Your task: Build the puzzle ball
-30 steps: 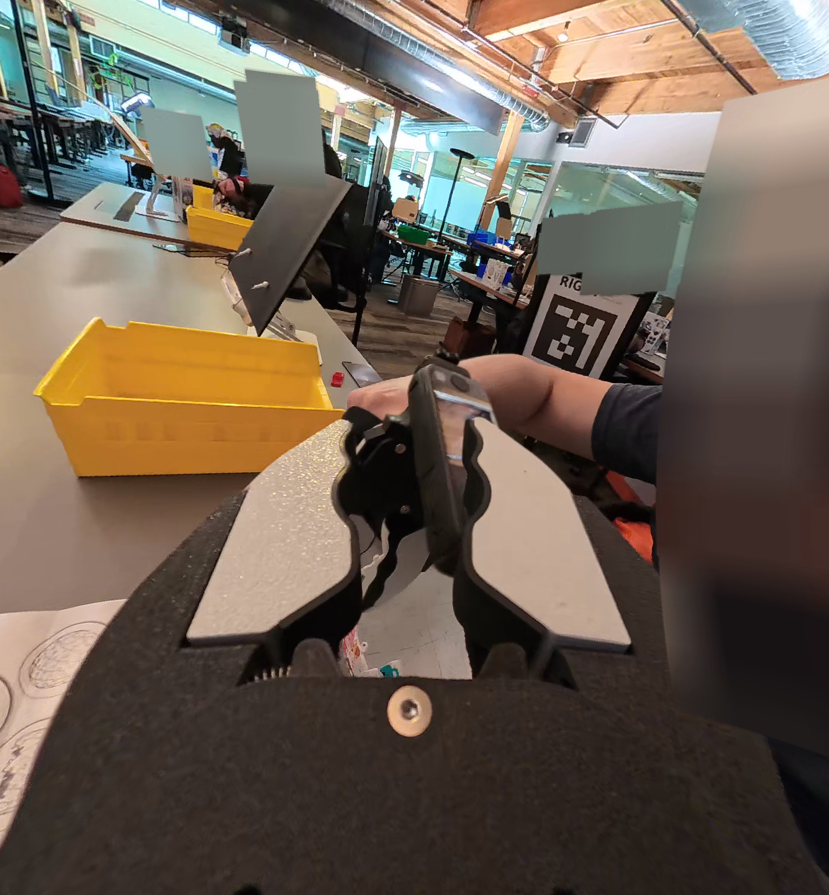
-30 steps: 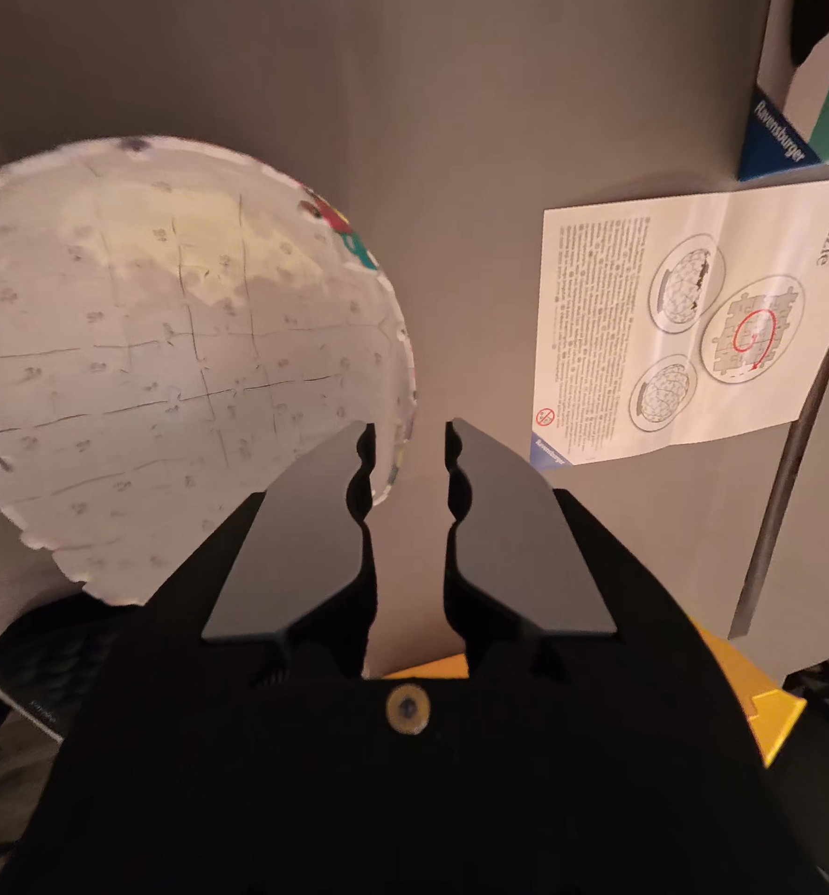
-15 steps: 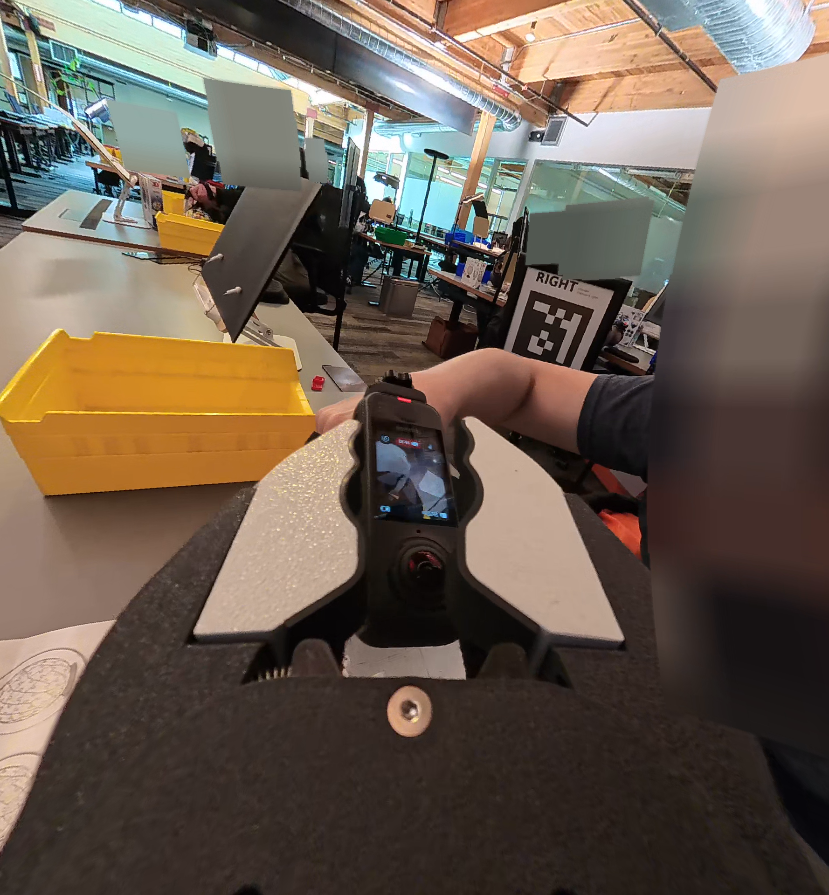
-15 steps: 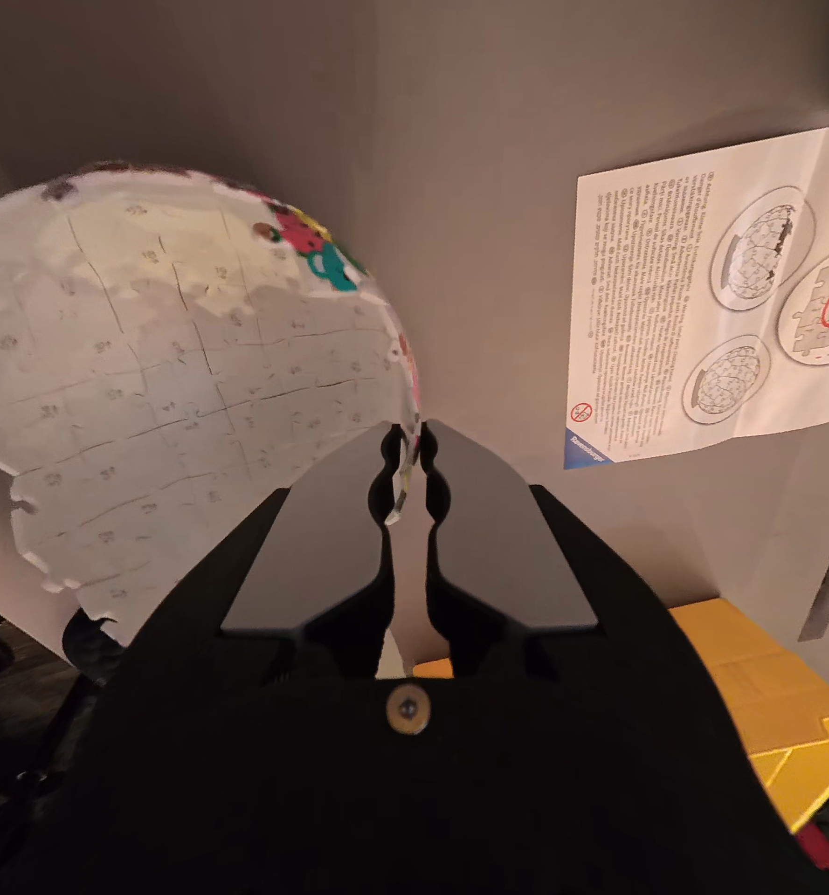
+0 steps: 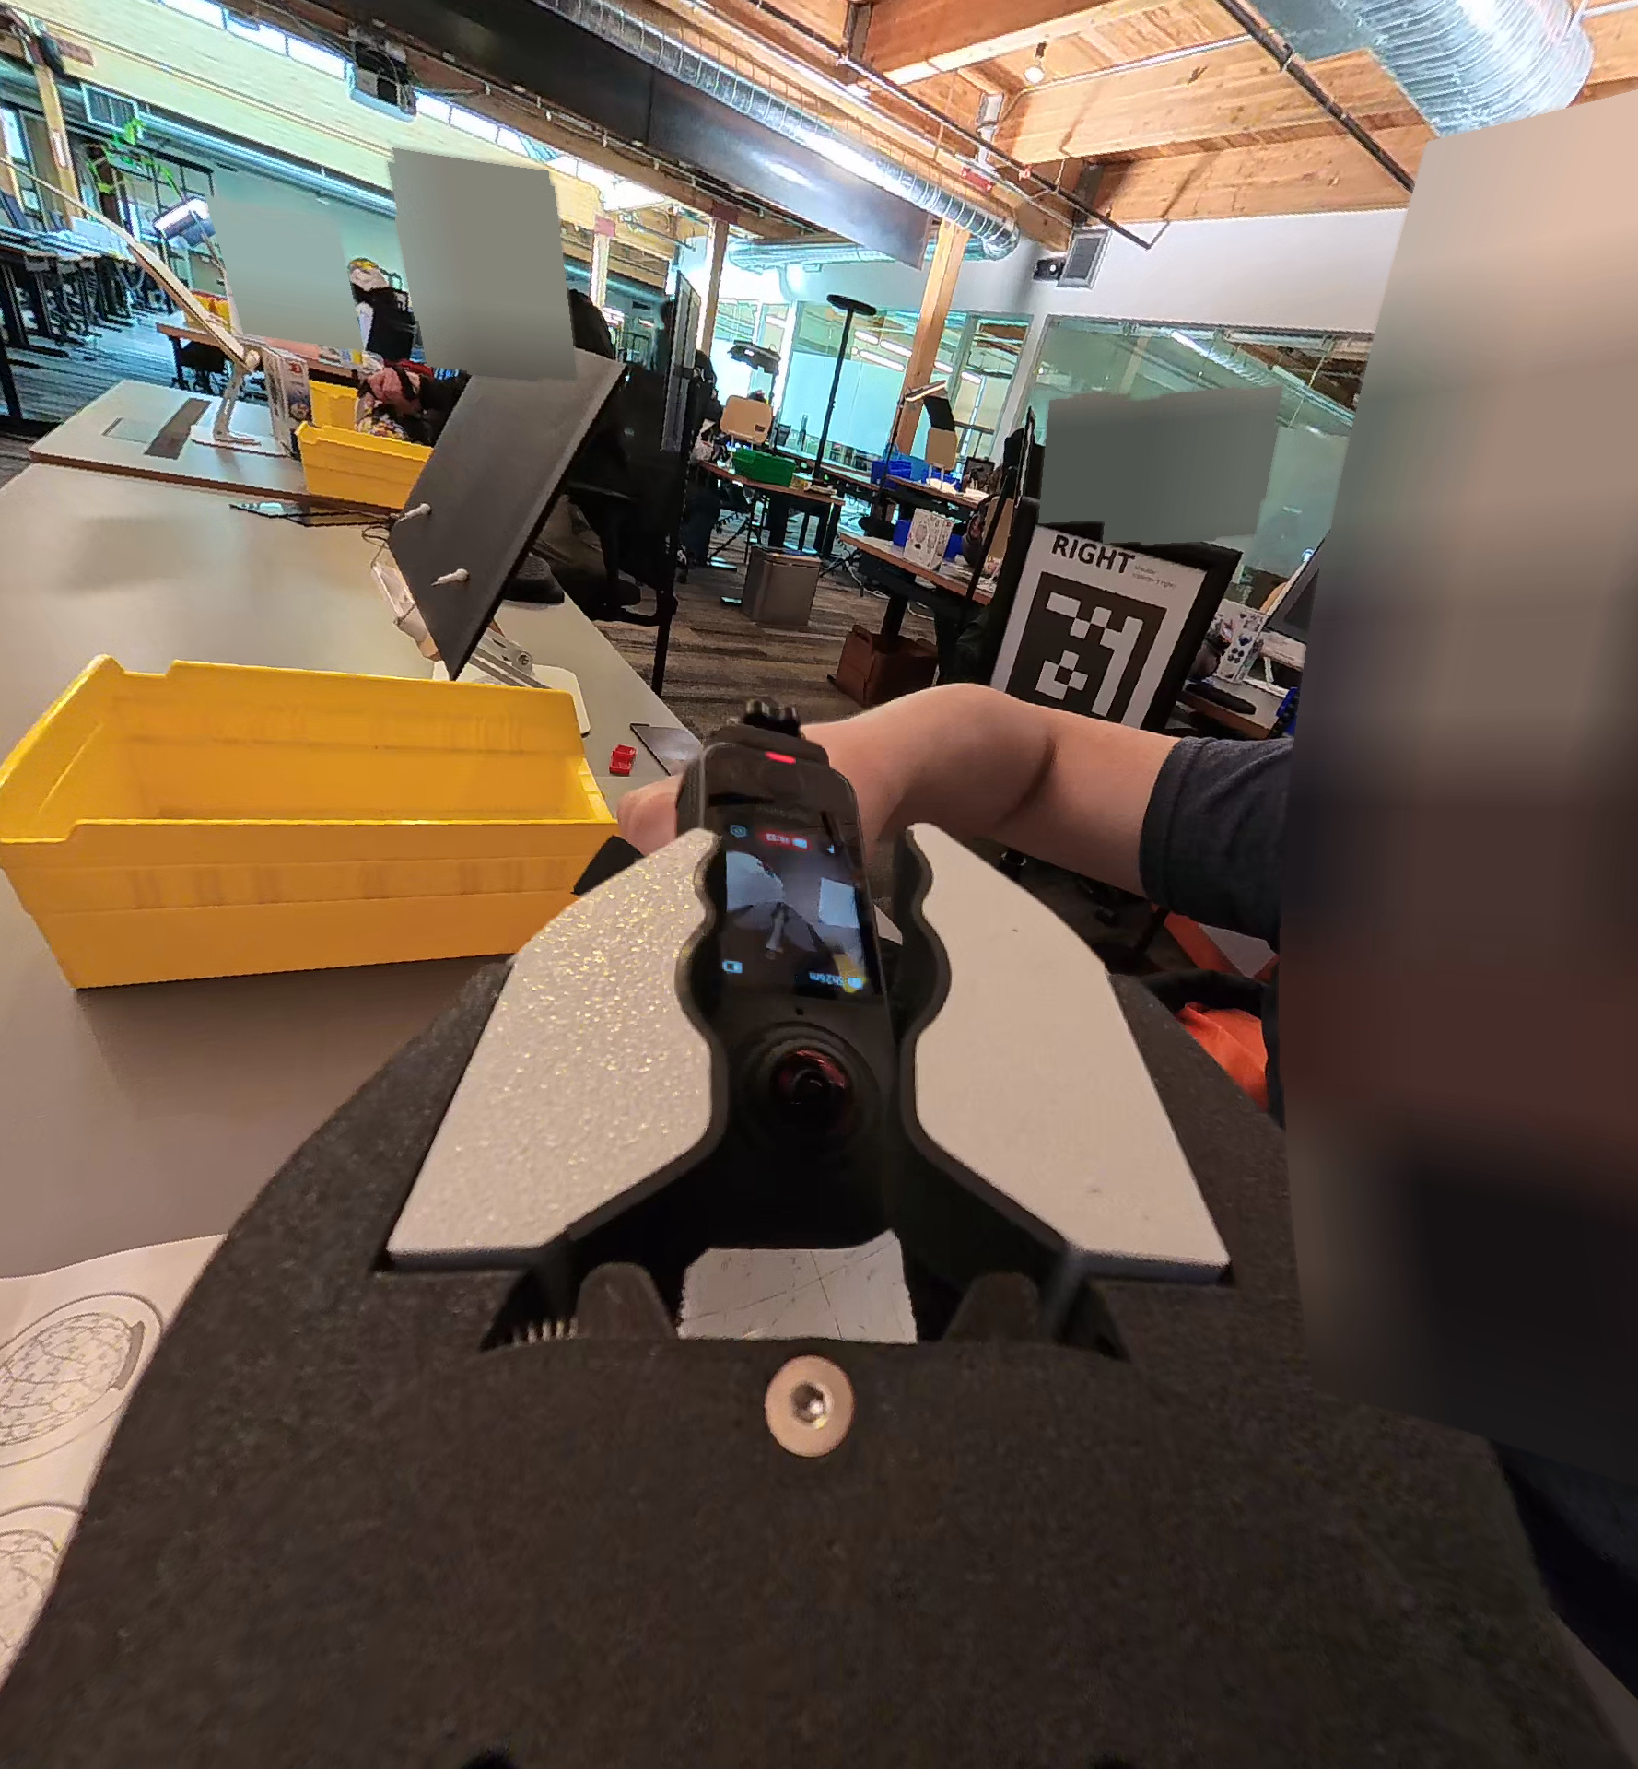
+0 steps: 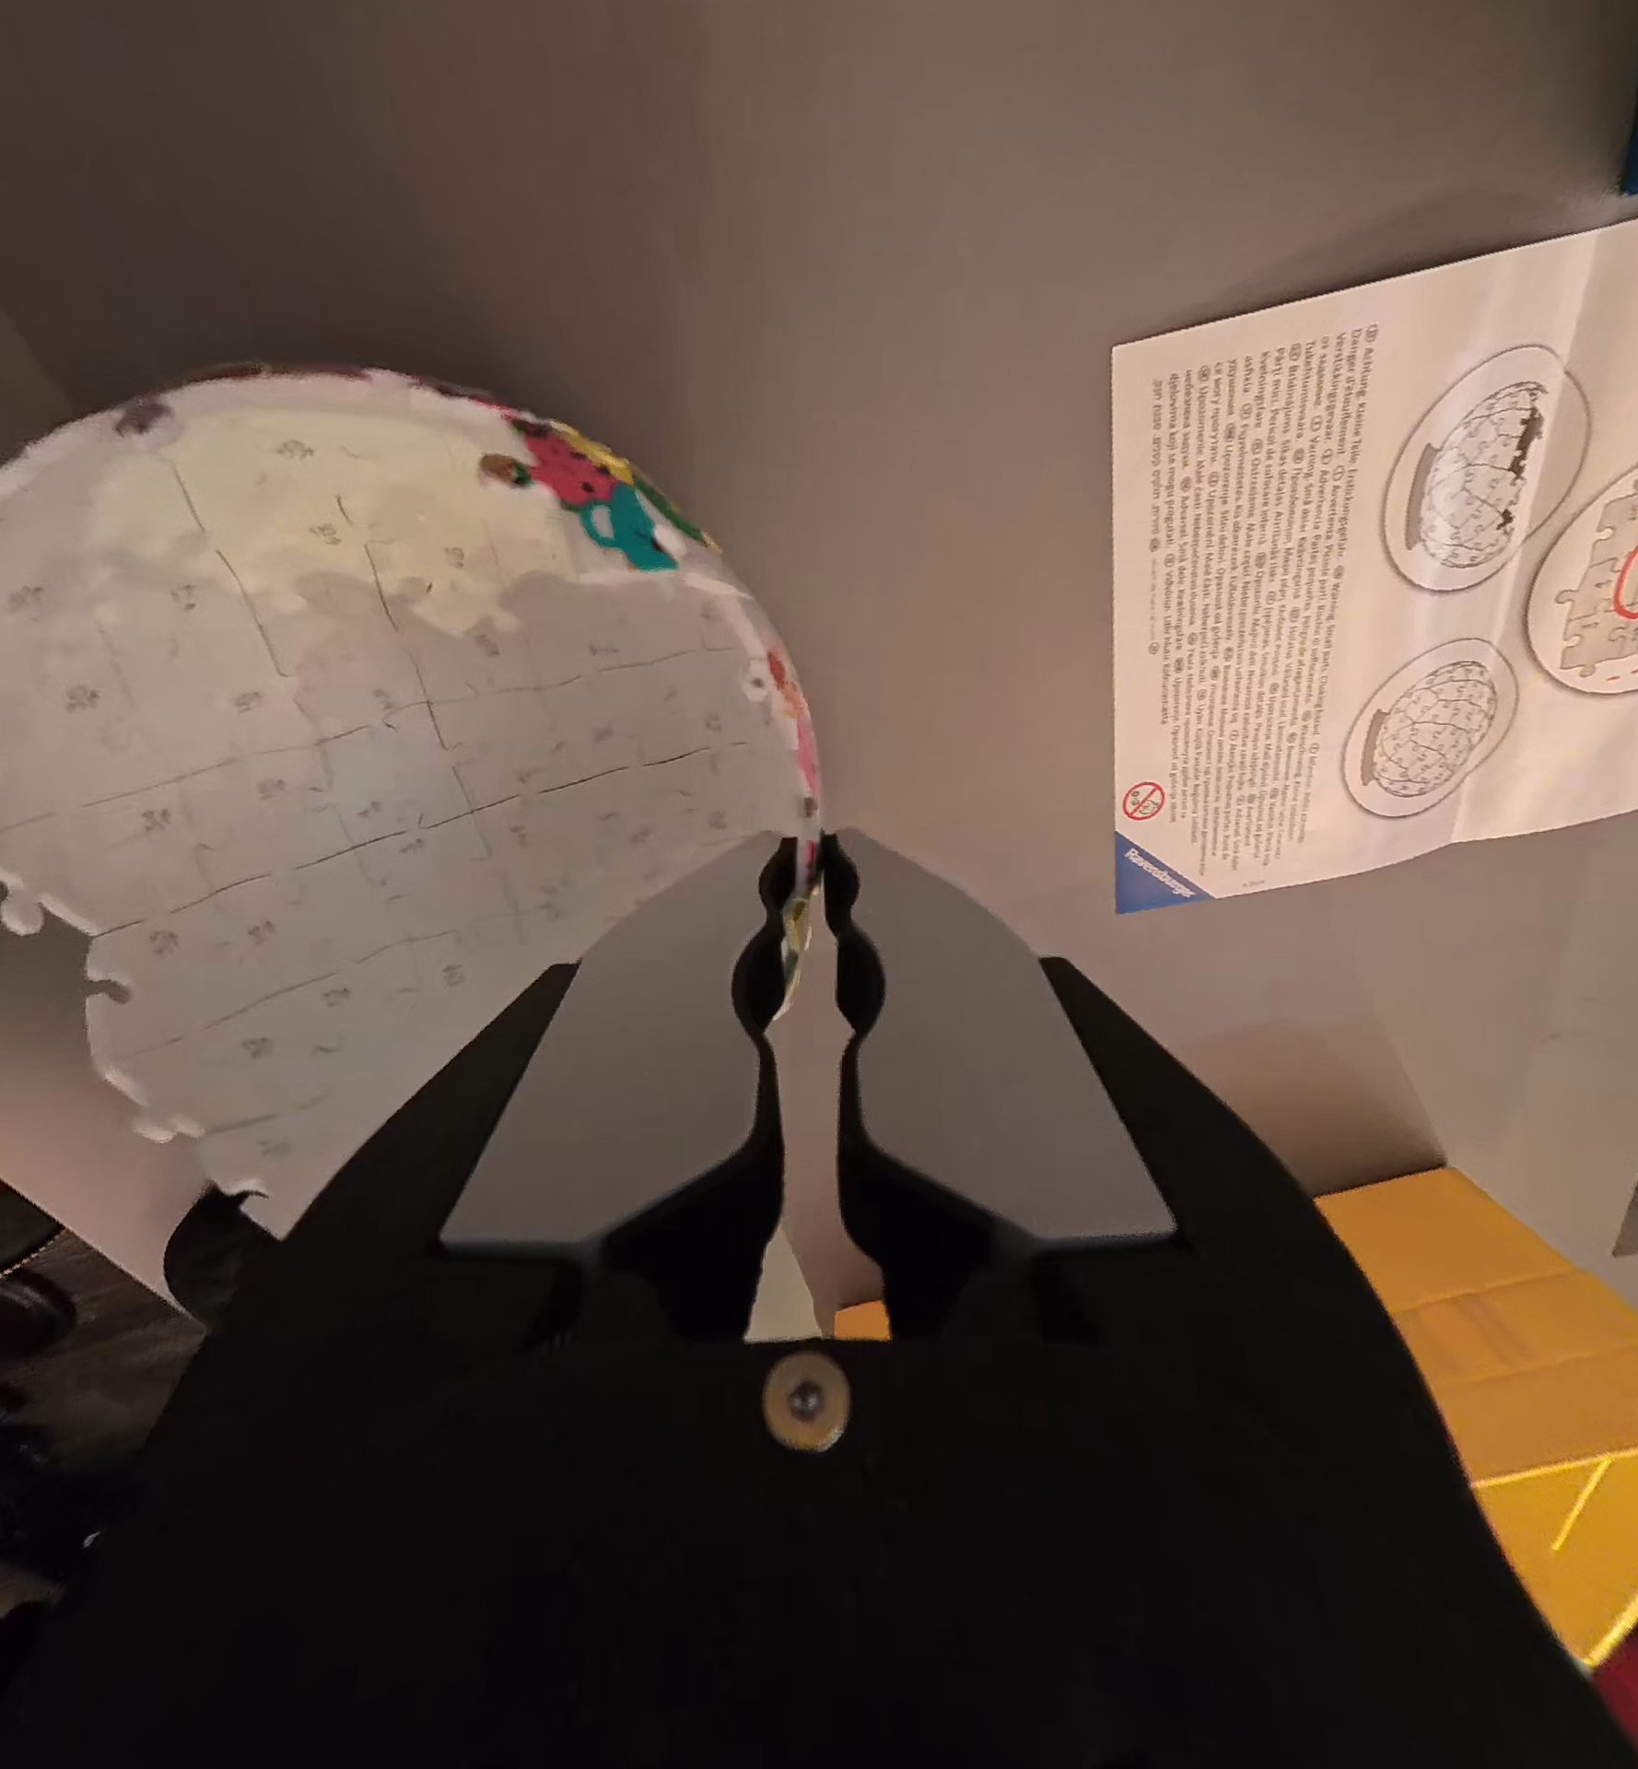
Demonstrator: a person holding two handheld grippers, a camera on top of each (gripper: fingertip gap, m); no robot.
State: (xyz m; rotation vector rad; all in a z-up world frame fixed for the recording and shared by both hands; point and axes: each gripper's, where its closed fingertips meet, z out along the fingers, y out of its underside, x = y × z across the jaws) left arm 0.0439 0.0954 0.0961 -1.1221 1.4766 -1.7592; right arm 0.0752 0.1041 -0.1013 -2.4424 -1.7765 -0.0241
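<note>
Left wrist view first: off to the left of the fingers and a bit ahead sits a yellow bin (image 5: 289, 823) on the grey table (image 5: 126, 1101), and down at the lower left corner a white instruction sheet (image 5: 21, 1388) pokes out from under the gripper body. The left gripper (image 5: 801, 909) has its two fingers spread apart with a clear gap, nothing pinched between them. What you see through that gap is the camera (image 5: 796, 957) mounted on the other gripper, screen facing this way, plus a sliver of white puzzle surface low down near the finger roots. Past the right finger there's a person's hand (image 5: 930, 766) and a dark sleeve, and behind that a black-and-white marker board (image 5: 1098, 637).

Right wrist view: the puzzle ball (image 6: 317, 747) is a half-built shell filling the space left of the fingers, white numbered inside facing the camera, with a bit of the colourful printed outside showing at its top edge. Its right rim runs straight down between the fingertips. The right gripper (image 6: 804, 857) is squeezed nearly closed on that rim, tips pressing on both sides of the thin edge. To the right of the fingers, well apart, the same instruction sheet lies flat on the table, and lower right is a yellow bin corner.
</note>
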